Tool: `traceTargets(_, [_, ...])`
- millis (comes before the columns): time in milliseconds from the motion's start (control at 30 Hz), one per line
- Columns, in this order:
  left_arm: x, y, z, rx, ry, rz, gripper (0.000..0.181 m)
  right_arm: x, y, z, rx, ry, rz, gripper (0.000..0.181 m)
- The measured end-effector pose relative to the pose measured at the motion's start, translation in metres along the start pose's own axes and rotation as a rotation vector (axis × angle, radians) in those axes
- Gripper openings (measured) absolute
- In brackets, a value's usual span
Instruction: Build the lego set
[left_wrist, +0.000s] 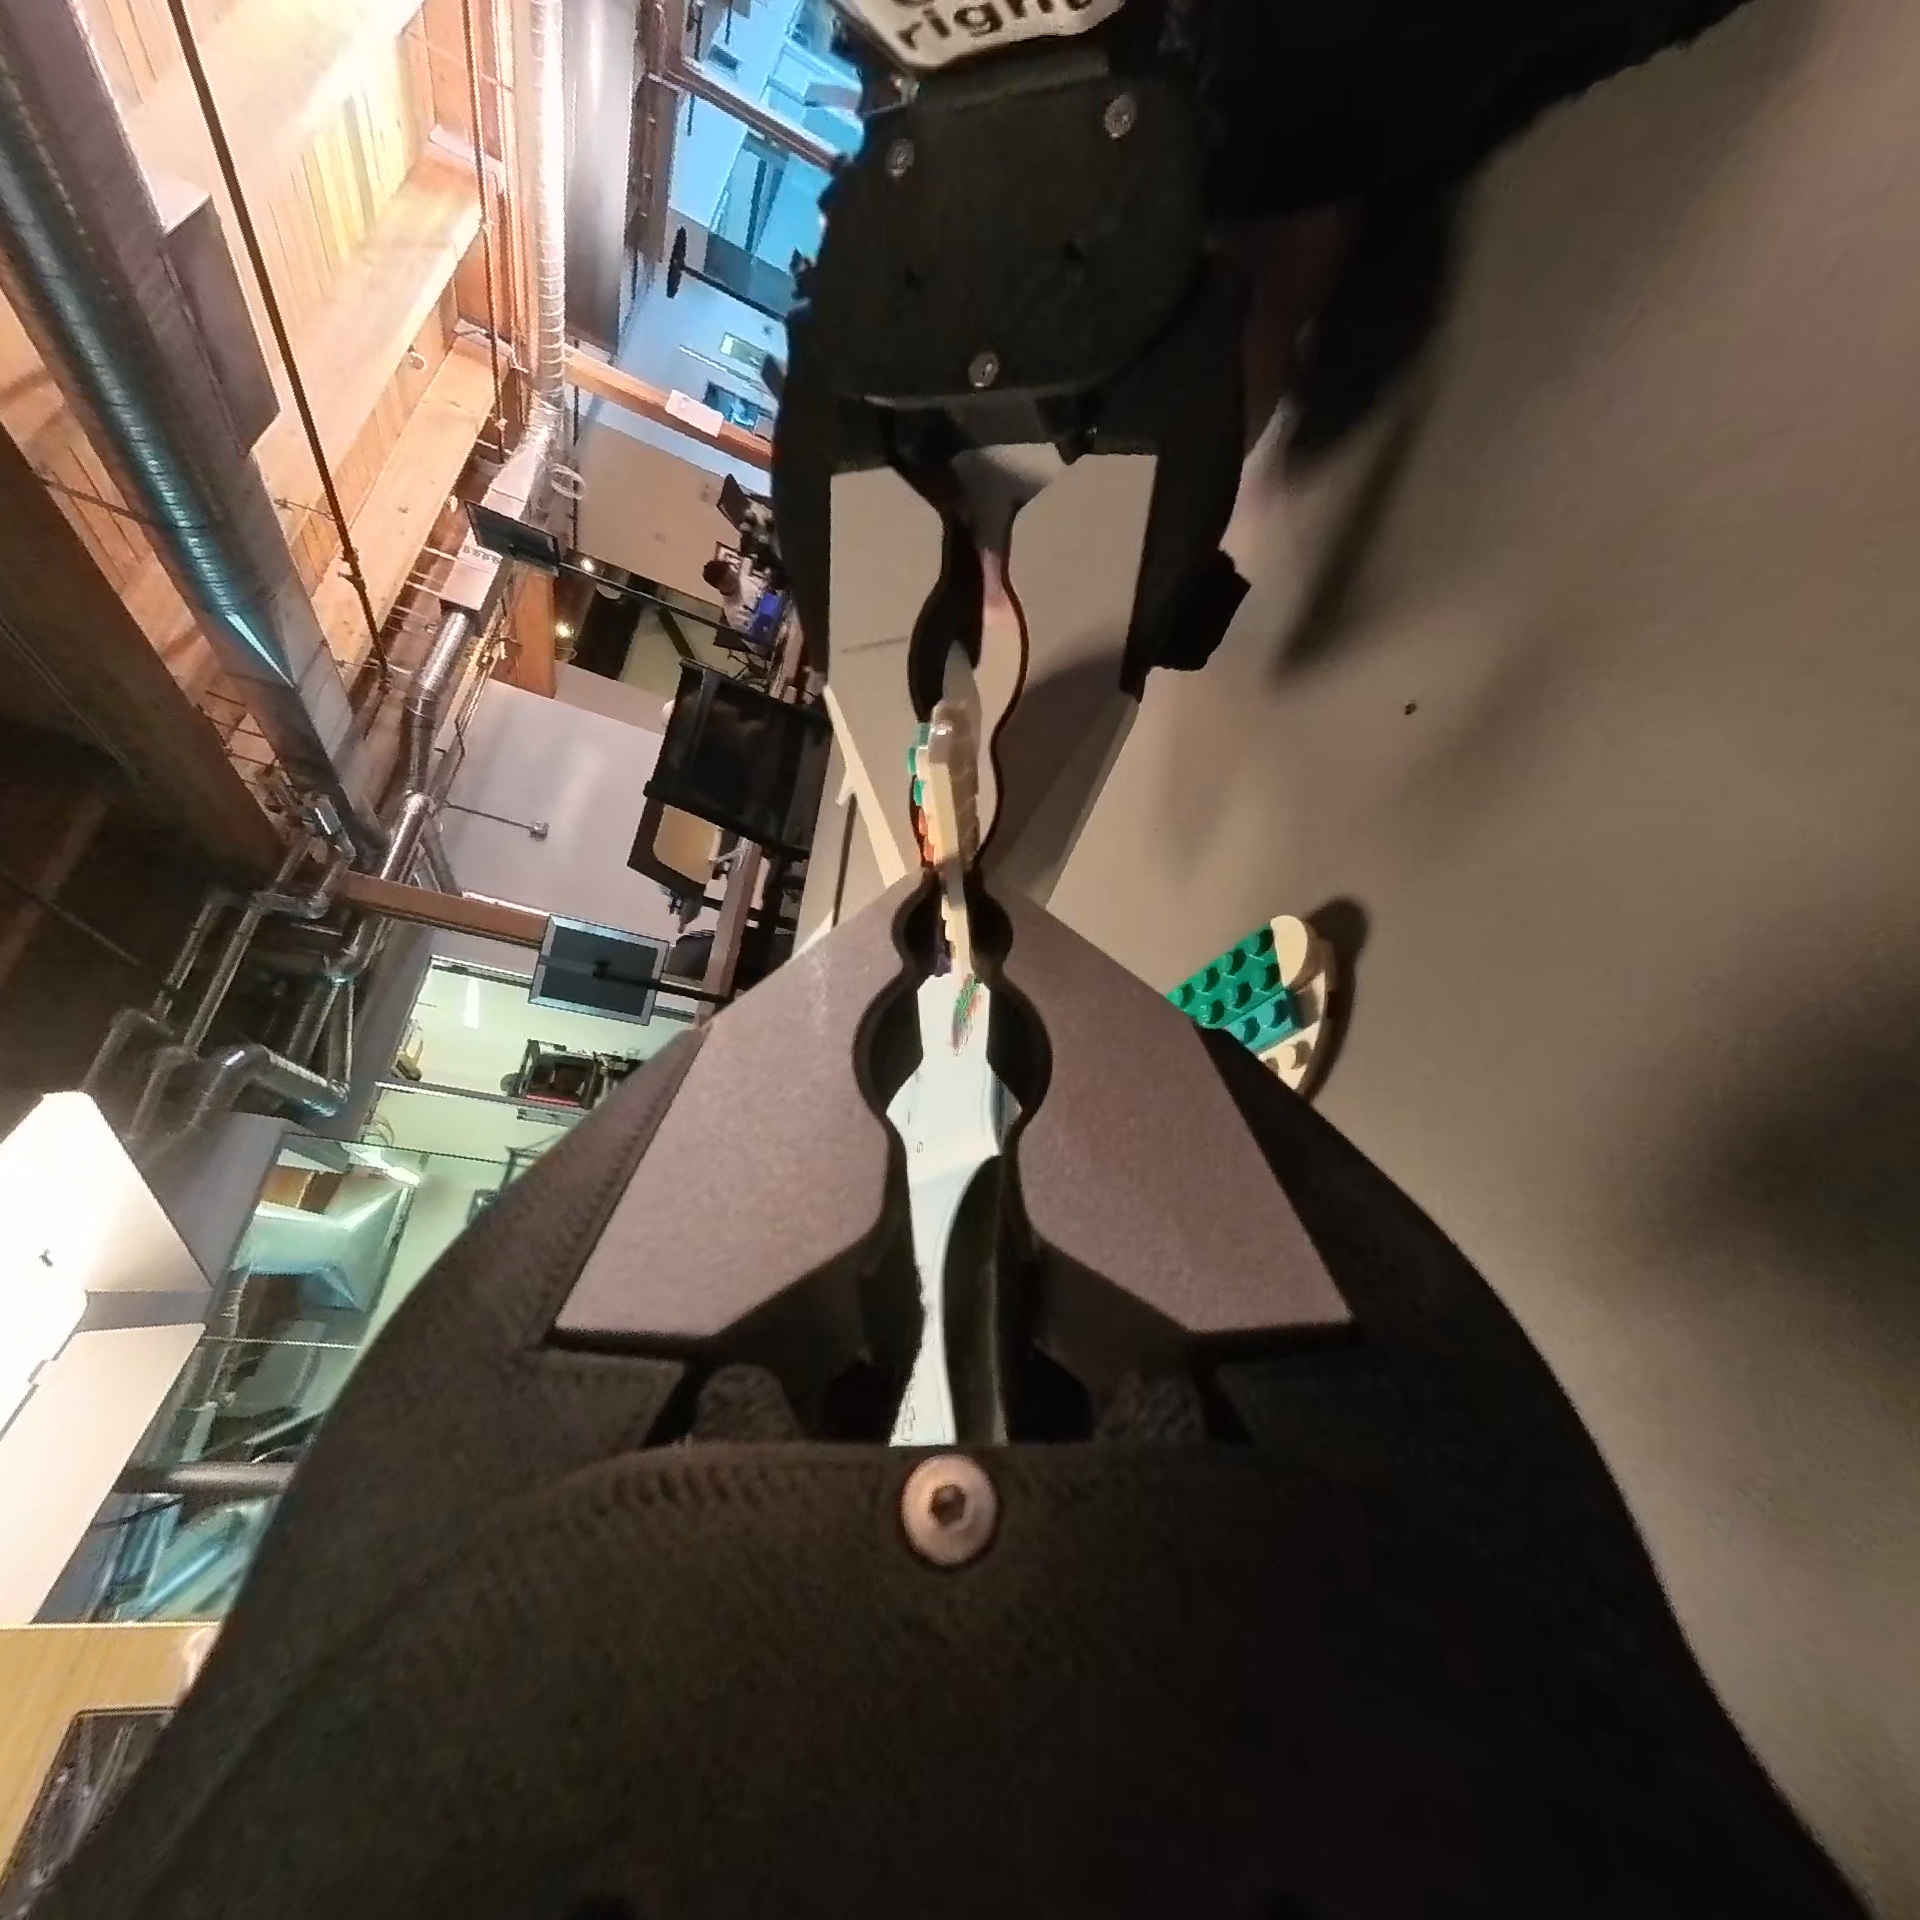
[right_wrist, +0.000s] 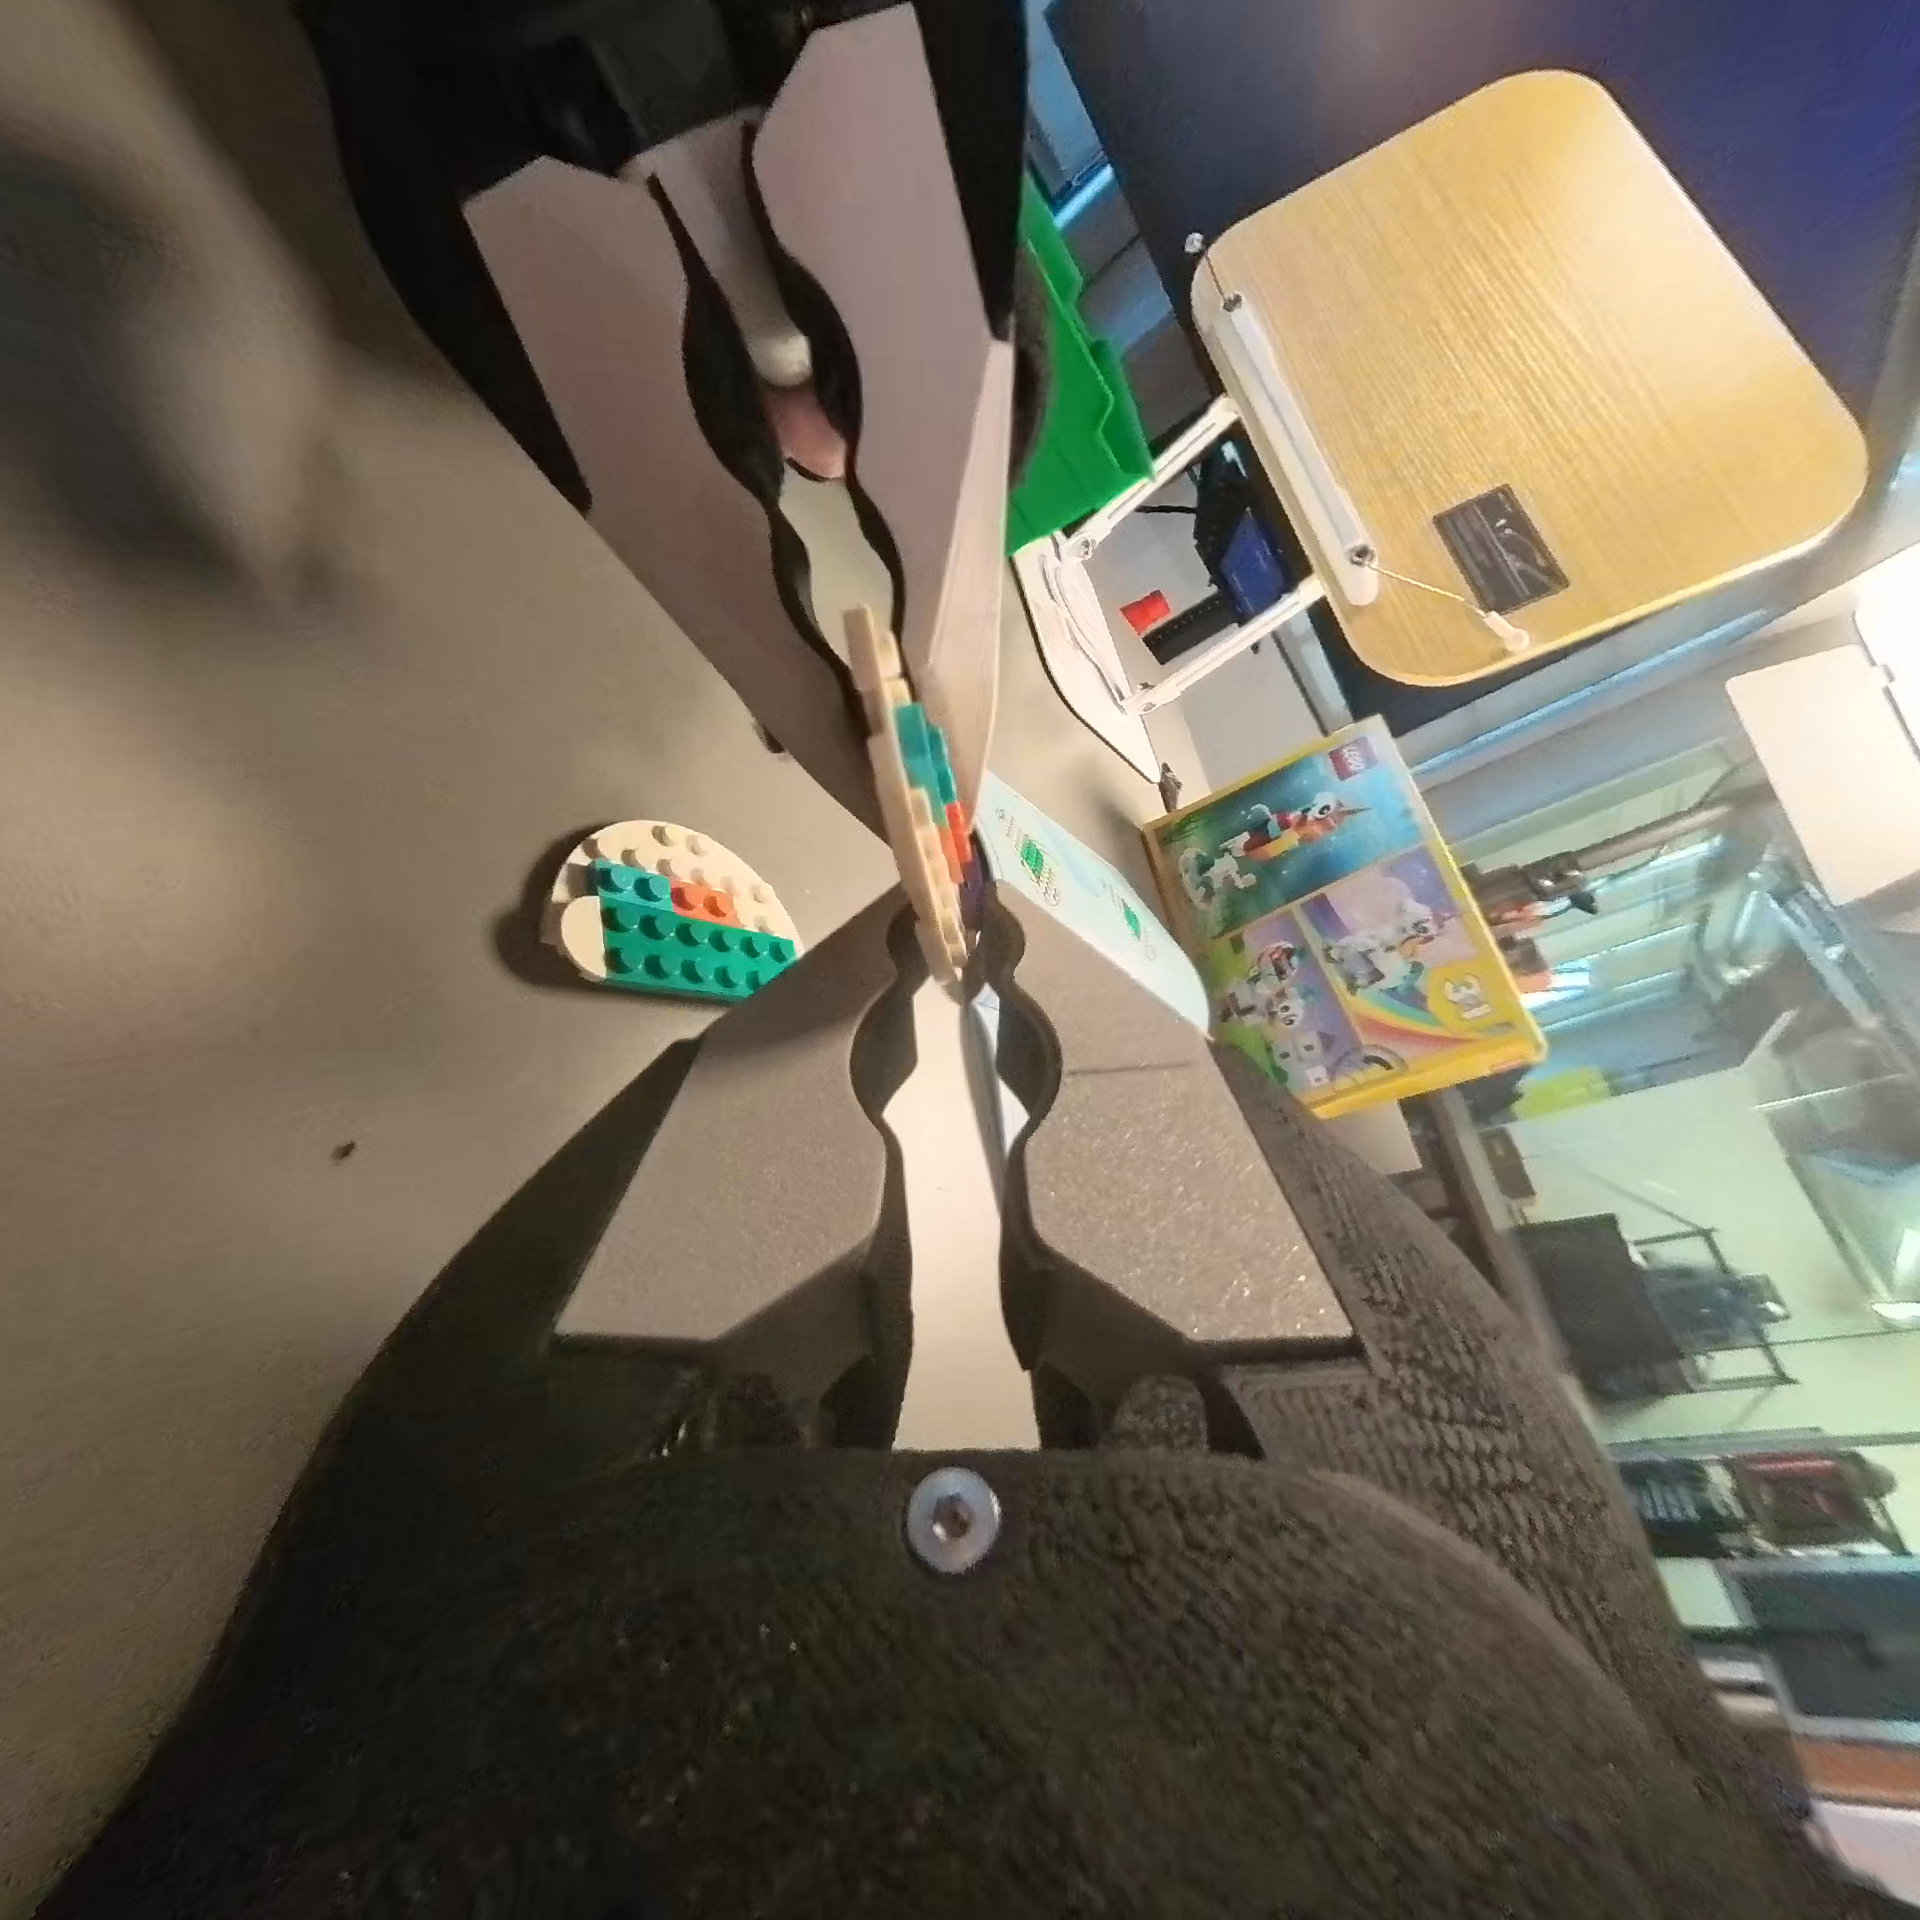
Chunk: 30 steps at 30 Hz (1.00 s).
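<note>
A cream half-round lego plate (right_wrist: 902, 790) carrying teal and orange bricks is held edge-on in the air between both grippers. My left gripper (left_wrist: 951, 920) is shut on one end of it, and the plate (left_wrist: 948, 800) sticks out past its tips. My right gripper (right_wrist: 951, 927) is shut on the other end. The two grippers face each other, tips almost touching; the right gripper (left_wrist: 982, 831) shows opposite in the left wrist view, the left gripper (right_wrist: 928, 852) in the right wrist view. A second half-round plate (right_wrist: 675, 914) with teal and orange bricks lies flat on the grey table (right_wrist: 312, 1091); it also shows in the left wrist view (left_wrist: 1262, 997).
An open instruction booklet (right_wrist: 1091, 904) lies on the table beyond the grippers, with the yellow lego box (right_wrist: 1340, 914) standing behind it. A green bin (right_wrist: 1070, 395) and a wooden chair seat (right_wrist: 1538, 364) are past the table edge. Left and right tips are no more than a few centimetres apart.
</note>
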<state>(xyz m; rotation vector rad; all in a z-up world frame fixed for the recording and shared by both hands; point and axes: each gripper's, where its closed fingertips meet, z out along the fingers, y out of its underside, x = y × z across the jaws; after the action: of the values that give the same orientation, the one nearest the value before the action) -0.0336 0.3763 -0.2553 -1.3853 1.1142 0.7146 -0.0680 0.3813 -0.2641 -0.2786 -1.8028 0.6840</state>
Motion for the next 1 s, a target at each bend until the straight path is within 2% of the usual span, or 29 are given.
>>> traceTargets(233, [0.006,0.001,0.0,-0.004,0.019,0.032,0.004,-0.005,0.001,0.002,-0.06,0.01,-0.159,0.006])
traceTargets(600, [0.006,-0.003,-0.002,0.025,0.025,0.029,0.004,-0.007,-0.002,0.001,-0.009,-0.035,-0.01,0.007])
traceTargets(800, [0.012,0.0,-0.002,0.029,0.062,0.027,0.004,-0.01,0.002,-0.001,-0.014,-0.032,-0.108,0.008])
traceTargets(1000, [0.013,0.003,-0.004,0.049,0.108,-0.06,0.004,-0.01,0.011,-0.003,-0.049,-0.022,-0.196,0.005])
